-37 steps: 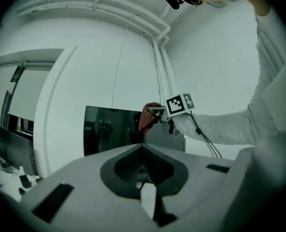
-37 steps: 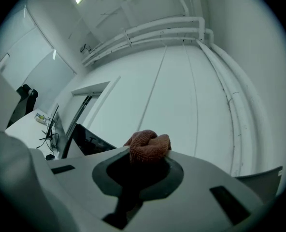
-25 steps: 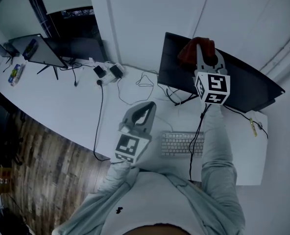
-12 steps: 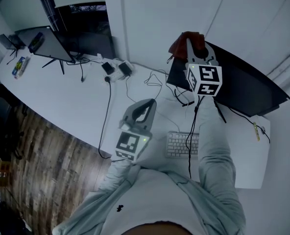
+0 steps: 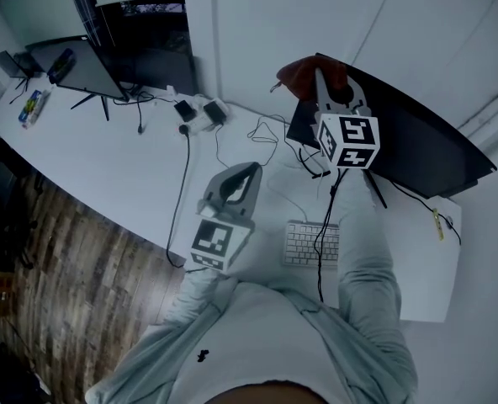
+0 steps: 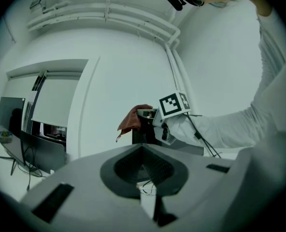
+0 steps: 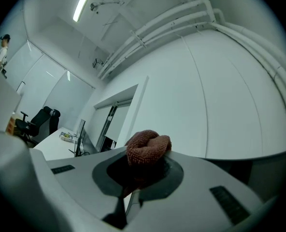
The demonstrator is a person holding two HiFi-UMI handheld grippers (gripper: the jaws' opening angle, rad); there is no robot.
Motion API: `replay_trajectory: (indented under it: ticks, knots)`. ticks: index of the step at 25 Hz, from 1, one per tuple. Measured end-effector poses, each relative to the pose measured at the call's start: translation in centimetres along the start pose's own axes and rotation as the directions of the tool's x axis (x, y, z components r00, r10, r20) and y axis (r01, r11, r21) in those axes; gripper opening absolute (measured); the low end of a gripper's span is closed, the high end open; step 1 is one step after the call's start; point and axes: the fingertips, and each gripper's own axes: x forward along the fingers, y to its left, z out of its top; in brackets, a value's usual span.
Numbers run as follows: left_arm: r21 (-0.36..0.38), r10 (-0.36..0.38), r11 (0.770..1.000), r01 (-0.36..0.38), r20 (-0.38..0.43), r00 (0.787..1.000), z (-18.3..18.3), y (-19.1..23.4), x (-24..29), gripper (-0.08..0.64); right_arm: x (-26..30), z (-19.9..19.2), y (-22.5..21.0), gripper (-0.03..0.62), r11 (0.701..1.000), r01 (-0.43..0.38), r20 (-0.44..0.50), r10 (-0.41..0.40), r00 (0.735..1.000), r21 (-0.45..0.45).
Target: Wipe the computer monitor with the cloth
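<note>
Above the desk (image 5: 131, 175), our right gripper (image 5: 323, 78) has slid left across the monitor (image 5: 417, 154). A second ago the cloth (image 5: 299, 74) sat further in from the edge; now it is at the screen's top left corner. We judge that one pass along the upper band is ending, with the lower screen left to wipe. The right jaws are clamped on the bunched cloth, which bulges past their tips. Our left gripper (image 5: 247, 175) hangs over the desk near the keyboard (image 5: 312, 242), its jaws closed together with nothing between them.
</note>
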Motion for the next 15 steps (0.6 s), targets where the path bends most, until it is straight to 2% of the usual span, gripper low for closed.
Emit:
replay_trajectory:
  ticks: [7,15]
  knots:
    - [0.003,-0.014,1.0,0.014,0.002,1.0,0.0,-0.2,0.1,0.02,-4.6,-0.3,0.3,0.035,1.0,-0.005,0.012,0.005,1.0,0.009]
    - [0.006,-0.095,0.995,0.095,-0.004,0.995,-0.8,-2.9,1.5,0.02,-12.7,-2.7,0.8,0.035,1.0,0.007,-0.016,-0.007,1.0,0.019]
